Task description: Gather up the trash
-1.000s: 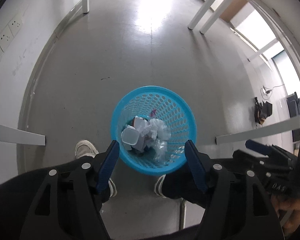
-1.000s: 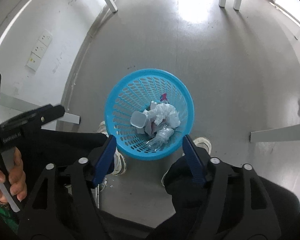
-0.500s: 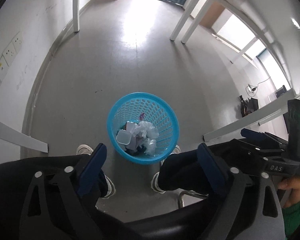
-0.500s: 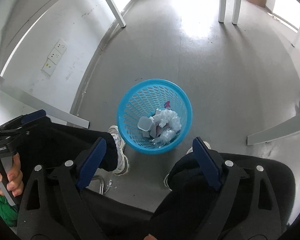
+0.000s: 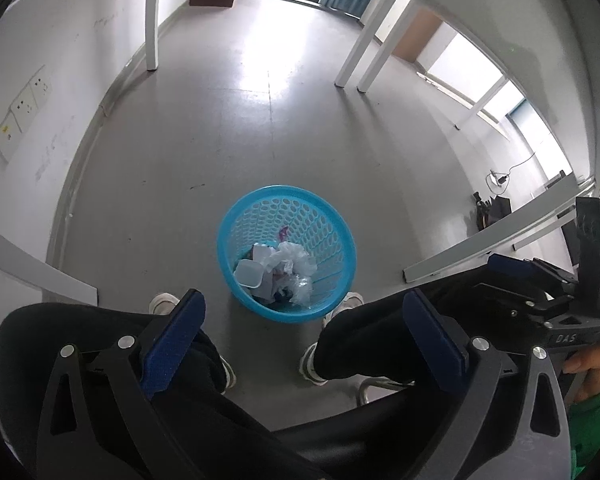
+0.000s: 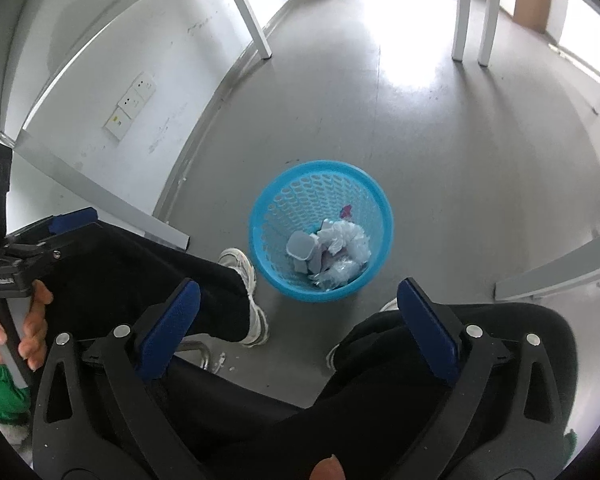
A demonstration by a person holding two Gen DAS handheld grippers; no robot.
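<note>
blue-padded left gripper [image 5: 302, 334] and blue-padded right gripper [image 6: 296, 326] both with jaws spreading to their widest, up from about three-quarters a second ago, nothing between the pads of either. seen against the frames of a second ago, both pulled up and back: then close over the bin, now above the black-trousered knees [image 5: 376, 332] of the seated person, with white sneakers [image 6: 252, 300] on the floor on either side of the bin's near edge. just beyond the knees, round sky-blue perforated plastic wastebasket [image 5: 286, 254], smaller in both views than before, upright on the grey floor [image 5: 260, 140]. inside, toward the near wall of the basket, crumpled white paper [image 5: 292, 258], white plastic cup [image 5: 248, 274], clear plastic wrap [image 6: 340, 270] and a small pink scrap [image 6: 345, 211] against the far wall, lying much as before. farther off, white table legs [image 5: 356, 56] and wall sockets [image 5: 20, 112]. likely reading: drop finished, trash already in the basket, hands free for a next piece if any remains; none visible on the floor.
</note>
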